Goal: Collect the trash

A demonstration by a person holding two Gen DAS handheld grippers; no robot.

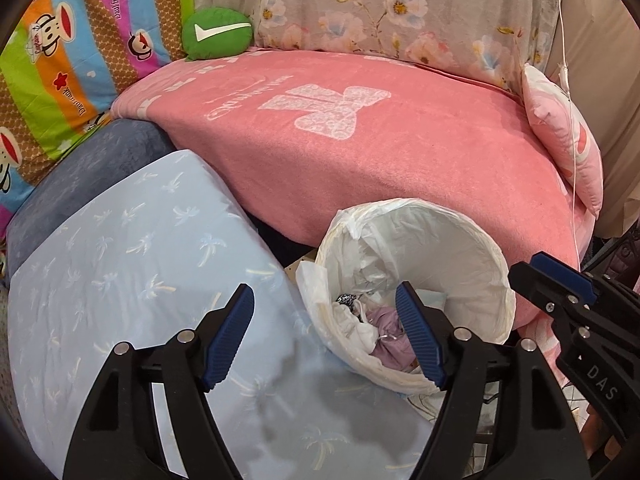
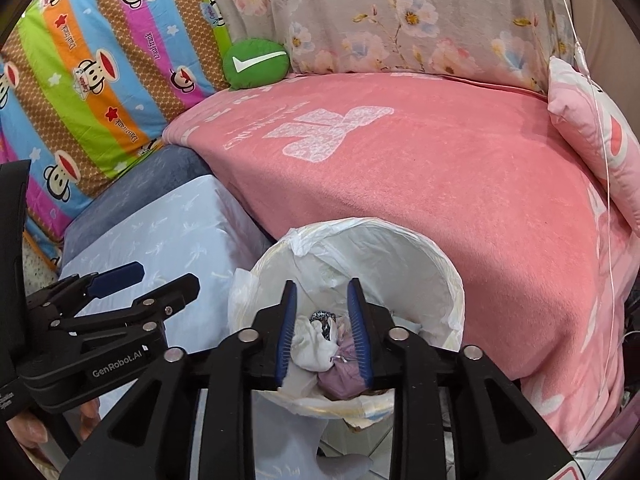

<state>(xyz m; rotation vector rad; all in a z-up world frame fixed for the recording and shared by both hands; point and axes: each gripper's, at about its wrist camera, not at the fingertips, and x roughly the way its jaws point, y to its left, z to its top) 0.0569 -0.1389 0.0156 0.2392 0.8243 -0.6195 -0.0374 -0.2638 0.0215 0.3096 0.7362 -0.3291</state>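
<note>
Hovering side by side and angled downward, two sets of black tongs with ribbed blue pads hang above a round waste bin lined with a crinkled white plastic bag [image 1: 448,264], which stands on the floor against the edge of a bed draped in a pink fleece blanket [image 1: 400,152]. The left tongs [image 1: 324,336] stand widely spread and empty, one pad over a pale blue pillow printed with palm trees [image 1: 120,264], the other over the bin's near rim. The right tongs [image 2: 322,332] point straight into the bin's mouth, their pads moderately parted with nothing pinched between them. Down in the bin lie the collected trash: a crumpled white tissue [image 2: 314,346], a wad of lilac material [image 2: 346,376] and a small dark patterned scrap [image 2: 325,317]. A green round cushion with a white tick [image 1: 218,32] rests at the bed's far side.
</note>
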